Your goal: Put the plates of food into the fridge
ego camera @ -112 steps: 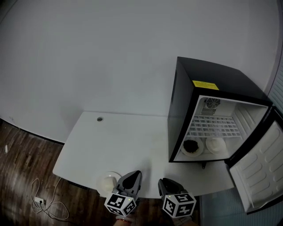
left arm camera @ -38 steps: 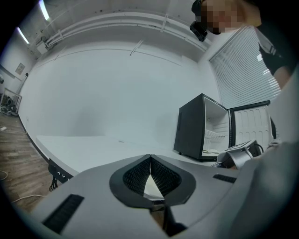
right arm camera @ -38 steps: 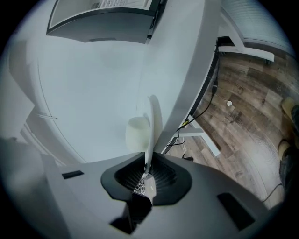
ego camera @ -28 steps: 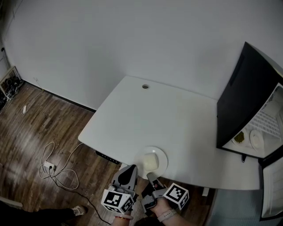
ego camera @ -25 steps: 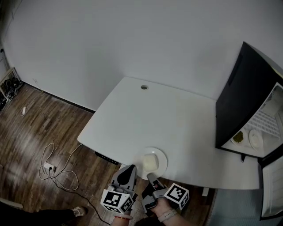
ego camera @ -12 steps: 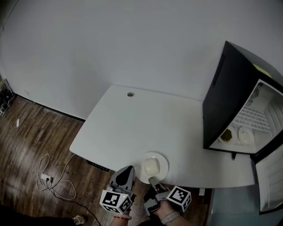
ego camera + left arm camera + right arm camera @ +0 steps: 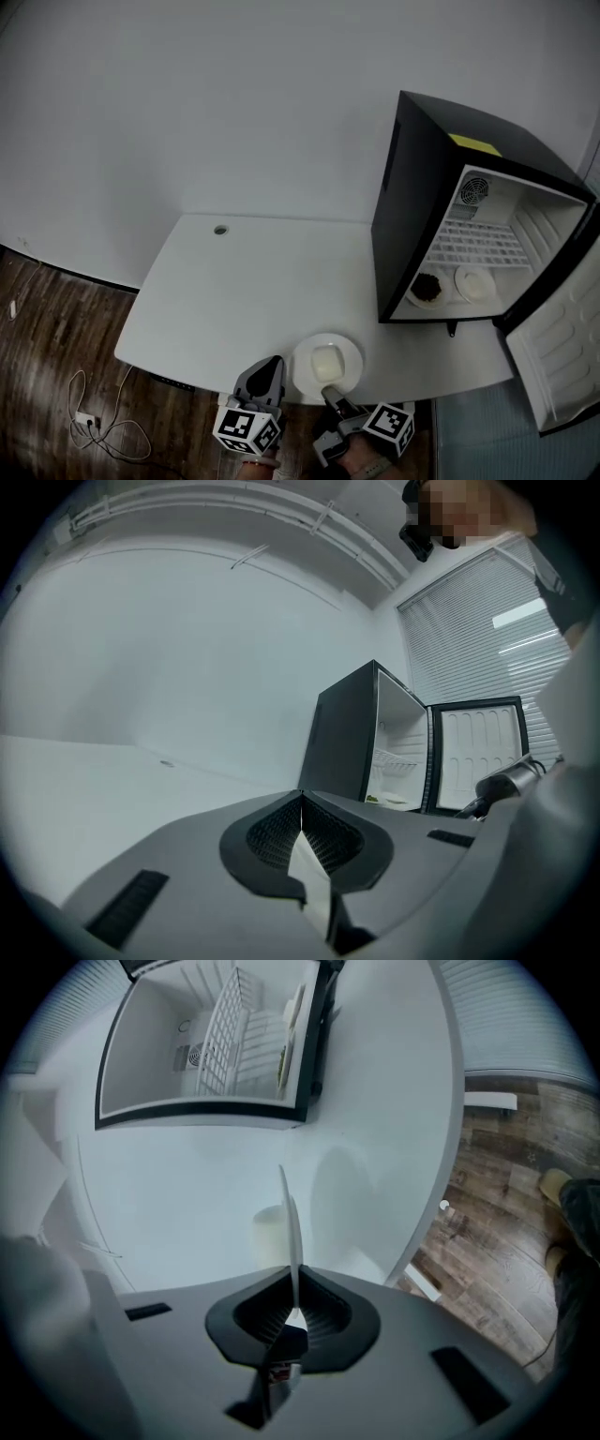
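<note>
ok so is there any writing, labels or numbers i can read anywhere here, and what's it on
No text here can be quoted.
Yellow label on top of the fridge: any print on it is too small to read.
Left marker cube and right marker cube: black-and-white square patterns only, no letters or numbers.
Plate and table: no print visible.

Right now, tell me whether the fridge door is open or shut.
Open. The fridge door stands swung wide, leaving the inside of the fridge and two plates there exposed.
</note>
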Motion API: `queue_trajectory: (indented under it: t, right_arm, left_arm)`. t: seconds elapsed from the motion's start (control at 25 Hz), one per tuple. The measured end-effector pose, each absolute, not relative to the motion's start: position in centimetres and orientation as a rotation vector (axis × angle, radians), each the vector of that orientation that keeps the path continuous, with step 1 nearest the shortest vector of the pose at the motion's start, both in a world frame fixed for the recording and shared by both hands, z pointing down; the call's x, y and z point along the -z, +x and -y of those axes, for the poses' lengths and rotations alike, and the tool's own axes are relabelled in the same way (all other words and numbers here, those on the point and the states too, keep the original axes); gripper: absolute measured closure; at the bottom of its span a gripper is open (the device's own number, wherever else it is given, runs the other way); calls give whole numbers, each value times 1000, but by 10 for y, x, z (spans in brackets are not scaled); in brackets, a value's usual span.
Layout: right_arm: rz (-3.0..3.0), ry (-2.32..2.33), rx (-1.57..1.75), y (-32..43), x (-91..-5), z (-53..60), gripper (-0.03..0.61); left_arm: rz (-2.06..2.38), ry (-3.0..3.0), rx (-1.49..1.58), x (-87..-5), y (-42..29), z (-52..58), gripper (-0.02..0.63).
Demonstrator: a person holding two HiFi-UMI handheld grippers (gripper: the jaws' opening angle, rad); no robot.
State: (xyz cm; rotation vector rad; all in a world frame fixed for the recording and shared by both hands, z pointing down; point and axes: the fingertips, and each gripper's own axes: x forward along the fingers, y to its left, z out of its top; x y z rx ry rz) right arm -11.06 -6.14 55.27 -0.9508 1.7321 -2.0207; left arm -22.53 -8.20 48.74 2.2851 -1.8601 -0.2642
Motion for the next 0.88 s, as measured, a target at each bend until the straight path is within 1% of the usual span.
queue_trajectory:
  t: [0.44, 0.88]
  right_arm:
    - [-1651, -1064, 1900, -3, -513, 96, 565]
    - [-1636, -1070, 1800, 55, -456, 128, 565]
  left_arm:
    - [1708, 2396, 301, -456, -147, 149, 606]
    - [1620, 2461, 311, -426, -93, 214, 606]
